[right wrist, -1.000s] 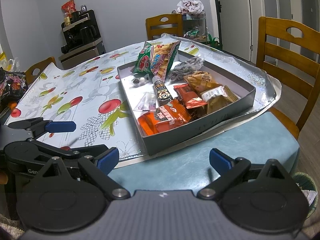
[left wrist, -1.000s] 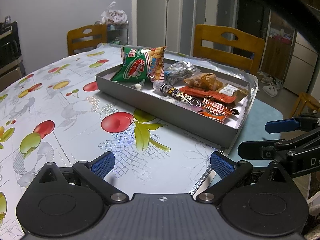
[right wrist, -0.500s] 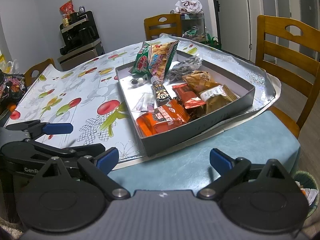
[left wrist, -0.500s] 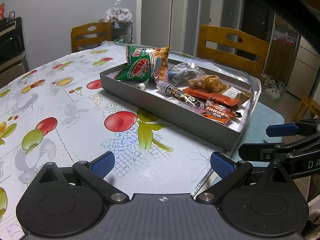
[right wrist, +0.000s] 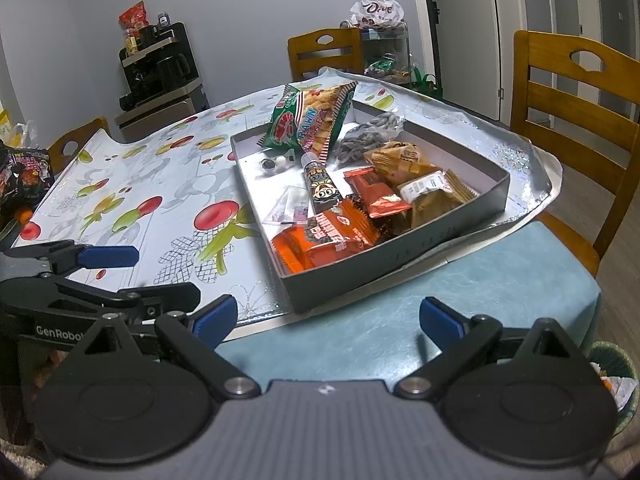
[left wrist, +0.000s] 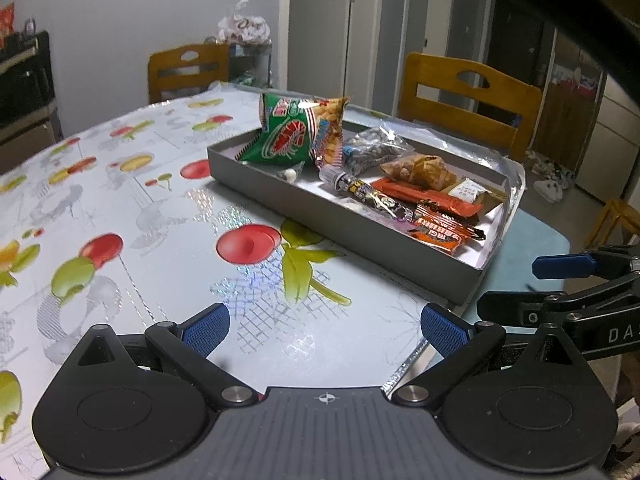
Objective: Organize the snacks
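Grippers, left [left wrist: 324, 330] and right [right wrist: 326, 318], are hovering apart and empty near the tray [right wrist: 400, 244]; next probably calls for reaching a snack.

A fruit-patterned tablecloth [left wrist: 120, 184] covers the table, leaving a teal corner [right wrist: 460, 300] bare. Wooden chairs [right wrist: 576, 120] stand around it. A black coffee machine [right wrist: 160, 72] sits by the wall.

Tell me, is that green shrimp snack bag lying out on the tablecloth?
No, the green shrimp bag stands propped inside the grey box, leaning at its far end, not on the tablecloth.
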Demonstrator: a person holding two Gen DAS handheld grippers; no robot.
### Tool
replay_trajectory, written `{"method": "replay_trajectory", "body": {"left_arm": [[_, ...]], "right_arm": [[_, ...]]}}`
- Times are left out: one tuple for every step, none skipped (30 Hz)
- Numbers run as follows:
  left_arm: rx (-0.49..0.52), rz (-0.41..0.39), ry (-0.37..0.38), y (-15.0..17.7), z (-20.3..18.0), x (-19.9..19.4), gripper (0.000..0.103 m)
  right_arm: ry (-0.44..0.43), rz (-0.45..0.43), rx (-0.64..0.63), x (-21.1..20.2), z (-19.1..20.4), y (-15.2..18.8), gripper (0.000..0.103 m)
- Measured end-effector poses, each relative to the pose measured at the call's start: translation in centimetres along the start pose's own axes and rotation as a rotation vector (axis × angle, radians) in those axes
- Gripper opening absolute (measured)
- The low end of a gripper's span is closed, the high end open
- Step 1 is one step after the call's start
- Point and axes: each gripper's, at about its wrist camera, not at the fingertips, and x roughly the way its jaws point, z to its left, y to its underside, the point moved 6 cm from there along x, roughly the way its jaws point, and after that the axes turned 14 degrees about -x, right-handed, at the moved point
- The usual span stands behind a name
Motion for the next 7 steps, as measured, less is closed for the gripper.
{"method": "replay_trajectory", "body": {"left_arm": [[0.016,0.000,-0.012,0.00,-0.19,0.07,0.103],[0.027,0.006,-0.019,0.03,-0.31,0.20,0.103],[0.037,0.011,-0.026,0.16,-0.45,0.30,0.103],[0.046,0.011,-0.029,0.27,-0.55,0.37,0.103],[0.053,0.011,-0.030,0.34,-0.60,0.39,0.103],[0.062,0.012,-0.030,0.40,-0.72,0.41,0.103],[0.064,0.011,-0.031,0.40,-0.75,0.38,0.103]], "right_arm": [[0.002,0.000,0.001,0.00,0.00,-0.01,0.099],[0.002,-0.001,0.001,-0.06,0.00,0.00,0.099],[0.002,-0.001,0.000,-0.07,0.02,0.01,0.099],[0.002,-0.002,0.000,-0.08,0.01,0.00,0.099],[0.002,-0.003,0.000,-0.07,0.04,-0.03,0.099],[0.003,-0.003,0.000,-0.09,0.04,-0.01,0.099],[0.002,-0.005,0.002,-0.10,0.02,-0.02,0.099]]}}
